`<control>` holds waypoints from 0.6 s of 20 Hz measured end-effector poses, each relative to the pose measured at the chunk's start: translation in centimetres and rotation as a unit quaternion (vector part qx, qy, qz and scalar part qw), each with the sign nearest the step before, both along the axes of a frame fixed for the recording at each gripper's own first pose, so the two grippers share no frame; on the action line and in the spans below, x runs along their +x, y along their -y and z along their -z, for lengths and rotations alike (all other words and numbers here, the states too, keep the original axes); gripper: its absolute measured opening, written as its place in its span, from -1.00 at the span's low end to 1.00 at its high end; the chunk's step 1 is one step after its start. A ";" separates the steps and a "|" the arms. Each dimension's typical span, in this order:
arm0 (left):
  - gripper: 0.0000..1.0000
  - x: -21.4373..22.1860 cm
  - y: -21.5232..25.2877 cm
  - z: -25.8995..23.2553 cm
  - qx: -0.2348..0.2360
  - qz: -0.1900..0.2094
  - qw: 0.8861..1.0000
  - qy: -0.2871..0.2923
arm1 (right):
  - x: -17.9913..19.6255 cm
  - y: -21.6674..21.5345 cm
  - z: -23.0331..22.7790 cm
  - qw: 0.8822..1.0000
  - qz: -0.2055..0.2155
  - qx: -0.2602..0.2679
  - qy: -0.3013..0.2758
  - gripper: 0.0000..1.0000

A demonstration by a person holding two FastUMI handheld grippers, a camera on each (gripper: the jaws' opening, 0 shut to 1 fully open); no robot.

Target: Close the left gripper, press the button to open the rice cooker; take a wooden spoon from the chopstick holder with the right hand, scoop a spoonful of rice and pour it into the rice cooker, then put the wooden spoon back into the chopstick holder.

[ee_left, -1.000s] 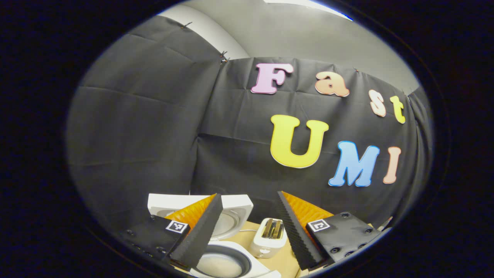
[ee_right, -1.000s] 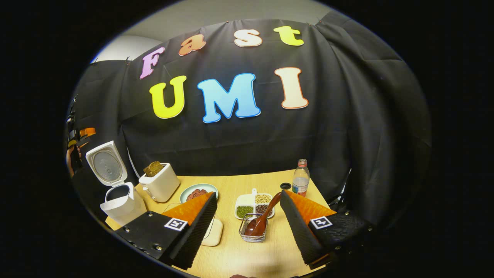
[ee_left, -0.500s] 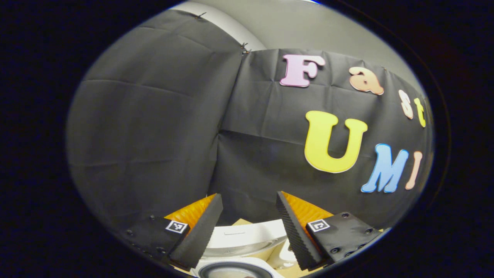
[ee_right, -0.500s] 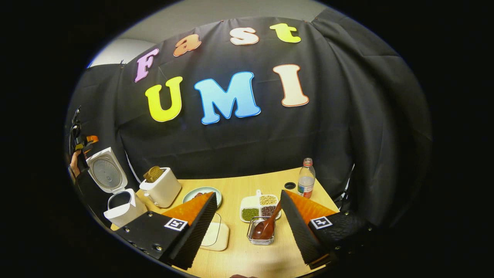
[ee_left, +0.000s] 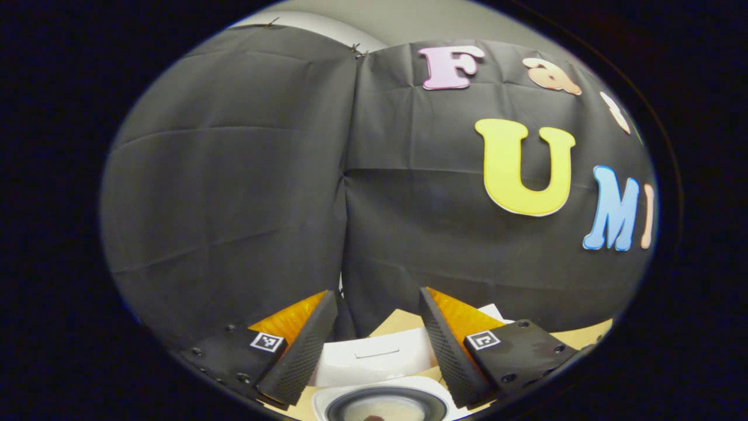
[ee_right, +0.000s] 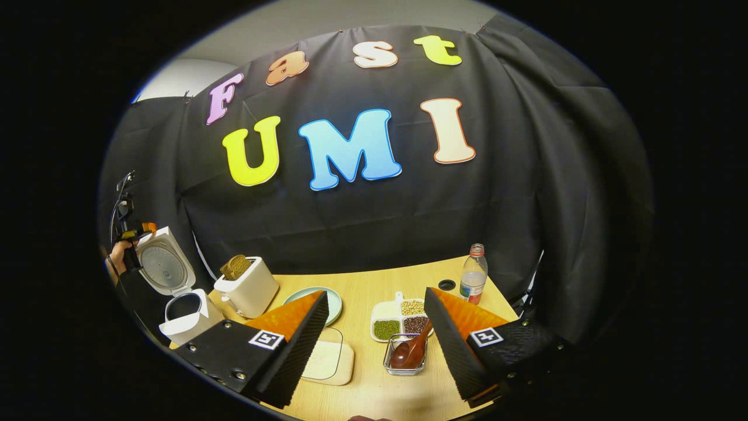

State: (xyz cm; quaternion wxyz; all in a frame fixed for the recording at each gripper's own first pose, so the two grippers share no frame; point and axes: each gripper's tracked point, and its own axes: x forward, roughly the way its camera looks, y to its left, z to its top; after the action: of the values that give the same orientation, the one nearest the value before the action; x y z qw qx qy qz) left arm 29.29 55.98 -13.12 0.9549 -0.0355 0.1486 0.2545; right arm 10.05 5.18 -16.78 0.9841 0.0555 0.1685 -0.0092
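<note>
Two grippers, both with jaws released, over the table (ee_right: 374, 280).

The left gripper (ee_left: 377, 351) hangs above the open rice cooker (ee_left: 380, 400), at the far left of the table. The right gripper (ee_right: 374, 345) is above the near edge, empty; the wooden spoon (ee_right: 412, 351) leans in the chopstick holder (ee_right: 405, 358), just in front of the sectioned dish (ee_right: 400, 318) of beans.

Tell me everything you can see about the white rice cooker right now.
The white rice cooker stands at the left end of the light wooden table, beside the white toaster. Its hinged lid is swung up, showing a round grey metal inner plate. The body looks like smooth plastic with a dark round pot opening. In the left gripper view the pot lies just below the left gripper, with something pale inside.
</note>
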 end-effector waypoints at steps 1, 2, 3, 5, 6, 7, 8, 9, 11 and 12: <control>0.95 -0.2 0.3 -0.4 -0.005 0.002 1.000 0.009 | 0.0 -0.4 -0.2 1.000 -0.004 0.003 0.004 1.00; 0.95 -0.6 0.9 -0.5 -0.006 0.006 1.000 0.010 | -0.1 -0.9 -0.6 1.000 -0.011 0.004 0.007 0.99; 0.93 -1.4 1.8 -0.3 -0.005 0.009 1.000 0.008 | -0.2 -1.3 -0.9 1.000 -0.018 0.003 0.012 0.99; 0.97 -3.1 3.8 0.4 -0.007 0.013 1.000 0.011 | -0.2 -1.9 -2.1 0.999 -0.030 0.000 0.027 0.99; 0.92 -3.8 4.6 0.6 -0.005 0.018 1.000 0.016 | -0.3 -2.1 -2.7 0.999 -0.034 0.000 0.032 0.99; 0.97 -4.6 5.4 1.2 -0.004 0.022 1.000 0.017 | -0.7 -2.5 -3.2 0.999 -0.038 0.000 0.037 0.99; 0.91 -5.3 6.1 1.6 -0.001 0.025 1.000 0.017 | -1.0 -3.0 -4.1 0.998 -0.043 0.003 0.045 0.99; 0.91 -6.3 7.0 2.3 -0.001 0.027 1.000 0.016 | -1.4 -3.4 -4.9 0.997 -0.050 0.003 0.056 0.99; 0.97 -7.8 8.3 3.7 -0.006 0.028 1.000 0.012 | -2.1 -4.2 -6.4 0.995 -0.062 -0.003 0.074 0.99; 0.91 -8.4 9.0 4.6 -0.009 0.029 0.999 0.009 | -2.5 -4.5 -6.8 0.995 -0.067 -0.003 0.077 0.99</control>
State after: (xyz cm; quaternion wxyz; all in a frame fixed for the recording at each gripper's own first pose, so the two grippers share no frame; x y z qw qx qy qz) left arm 20.90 46.98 -17.67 0.9628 -0.0425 0.1434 0.2251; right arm 7.56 9.69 -9.97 0.9927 0.0420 0.0950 0.0609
